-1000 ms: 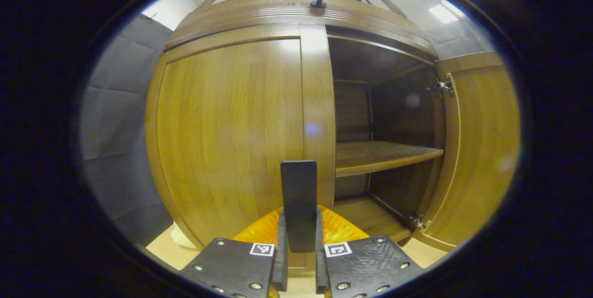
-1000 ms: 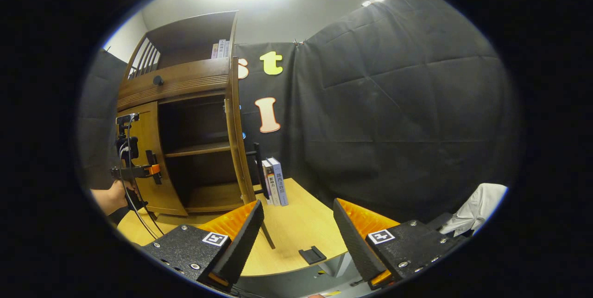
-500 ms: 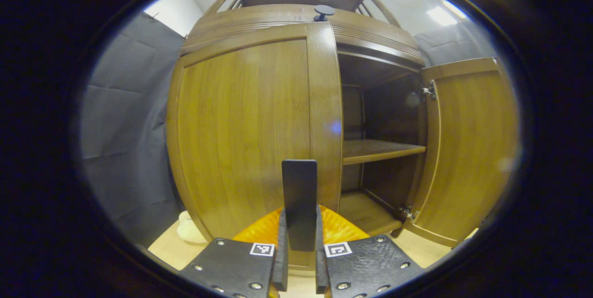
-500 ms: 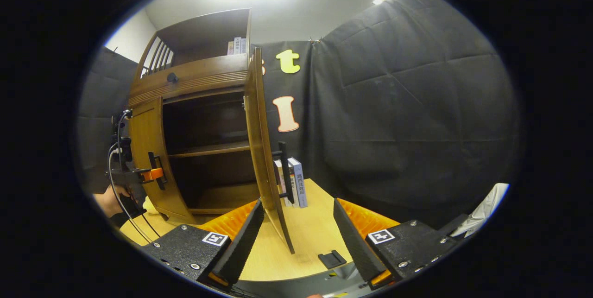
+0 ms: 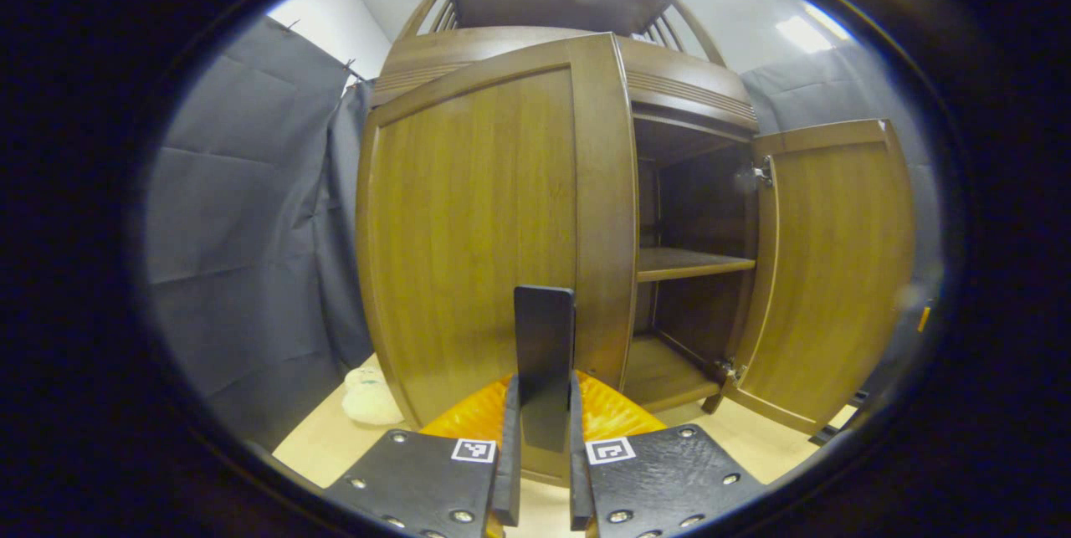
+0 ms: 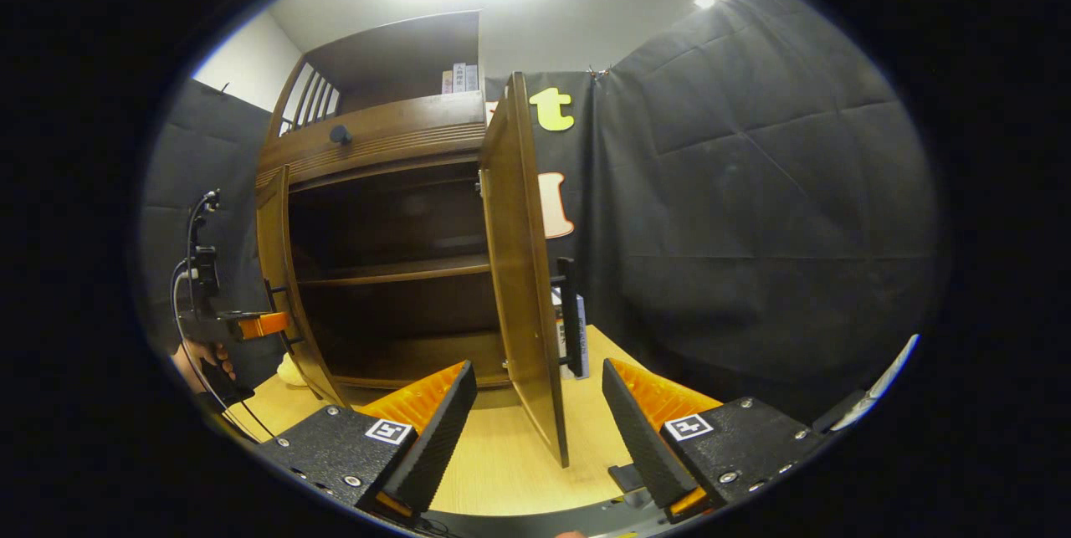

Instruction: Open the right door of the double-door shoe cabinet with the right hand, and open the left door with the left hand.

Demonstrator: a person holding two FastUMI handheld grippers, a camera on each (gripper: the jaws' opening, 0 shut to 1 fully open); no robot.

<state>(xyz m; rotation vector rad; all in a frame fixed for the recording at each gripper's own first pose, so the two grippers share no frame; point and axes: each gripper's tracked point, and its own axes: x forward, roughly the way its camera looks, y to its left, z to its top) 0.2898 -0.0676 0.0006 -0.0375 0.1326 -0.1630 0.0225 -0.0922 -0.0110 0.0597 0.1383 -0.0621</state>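
Observation:
The wooden shoe cabinet (image 5: 669, 78) has both doors off its front. My left gripper (image 5: 542, 391) is shut on the dark upright handle (image 5: 544, 337) of the left door (image 5: 477, 237), which stands partly swung out. The right door (image 5: 837, 270) hangs wide open, showing the inner shelf (image 5: 694, 263). In the right gripper view, my right gripper (image 6: 535, 429) is open and holds nothing. The right door (image 6: 519, 270) stands edge-on just beyond its fingers, its handle (image 6: 571, 316) free. The left gripper (image 6: 247, 325) and a hand (image 6: 197, 354) show at the left door (image 6: 274, 270).
The cabinet stands on a light wooden tabletop (image 6: 494, 471). A small white object (image 5: 368, 404) lies by the cabinet's left foot. Books (image 6: 579, 337) stand behind the right door. A drawer knob (image 6: 340, 134) sits above the opening.
The left door has swung further out from the cabinet with my left gripper on its handle. In the right gripper view the right door has slid toward the centre, between the open fingers.

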